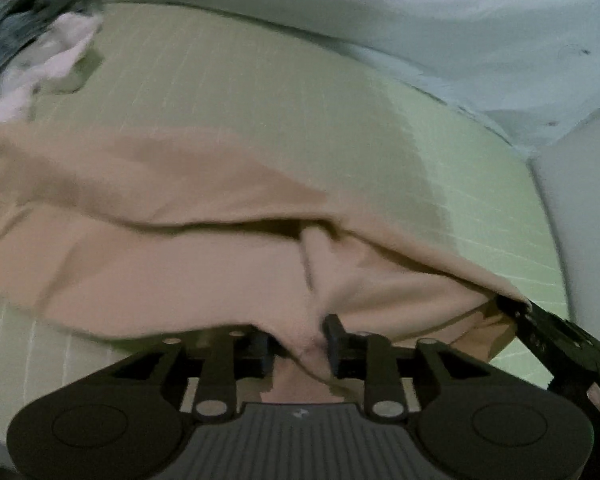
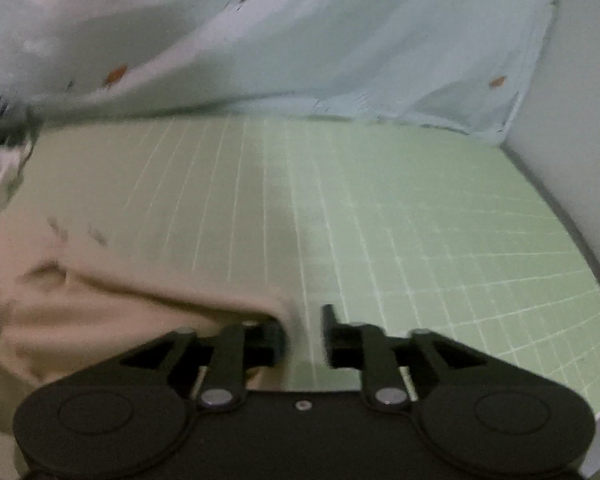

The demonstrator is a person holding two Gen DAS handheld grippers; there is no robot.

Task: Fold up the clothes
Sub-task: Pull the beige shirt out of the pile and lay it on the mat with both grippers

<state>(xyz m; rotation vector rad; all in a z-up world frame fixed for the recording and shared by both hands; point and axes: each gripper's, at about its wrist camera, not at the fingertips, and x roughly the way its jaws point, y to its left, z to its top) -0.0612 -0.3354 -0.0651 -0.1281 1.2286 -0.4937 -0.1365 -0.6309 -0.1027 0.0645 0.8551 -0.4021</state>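
where left view shows right tool (image 1: 516,308), beige garment (image 1: 180,272)

No text, label, brand or number can be read in either view. The green mat (image 2: 400,208) carries only a grid of thin white lines, without figures on it. The pale blue cloth (image 2: 340,40) has small orange and dark printed marks, but they are too blurred to tell as letters or signs. On the grey ribbed body of the left gripper (image 1: 296,344) there is one small light mark, too tiny to read.
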